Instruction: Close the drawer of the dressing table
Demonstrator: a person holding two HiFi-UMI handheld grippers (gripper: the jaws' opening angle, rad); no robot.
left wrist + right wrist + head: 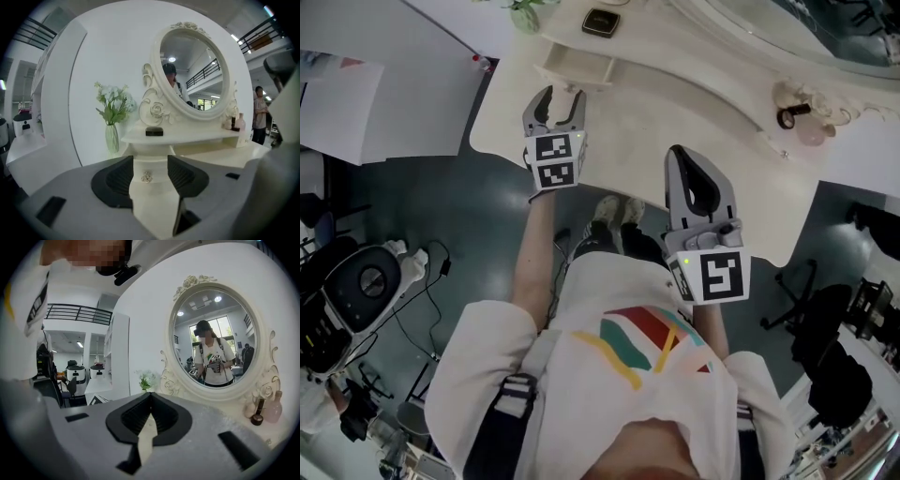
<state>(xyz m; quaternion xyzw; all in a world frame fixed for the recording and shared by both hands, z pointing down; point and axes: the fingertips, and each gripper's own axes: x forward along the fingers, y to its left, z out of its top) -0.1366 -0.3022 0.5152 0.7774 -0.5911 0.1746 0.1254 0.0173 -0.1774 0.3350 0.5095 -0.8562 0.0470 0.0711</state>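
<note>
The head view looks steeply down from above the person (pixel 619 394) onto the cream, scallop-edged dressing table (pixel 675 103). The left gripper view sits low and close before that table, facing level towards its oval, carved-frame mirror (pixel 192 70) from the mirror's left. The right gripper view faces the mirror (pixel 213 341) squarely. Both share the mirror and the glass vase of white flowers (pixel 111 136) left of it.

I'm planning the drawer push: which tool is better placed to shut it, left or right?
Left. The left tool faces the pulled-out drawer, jaws apart on either side of its knob. The right tool, jaws together, hangs over the tabletop, off to the drawer's side.
</note>
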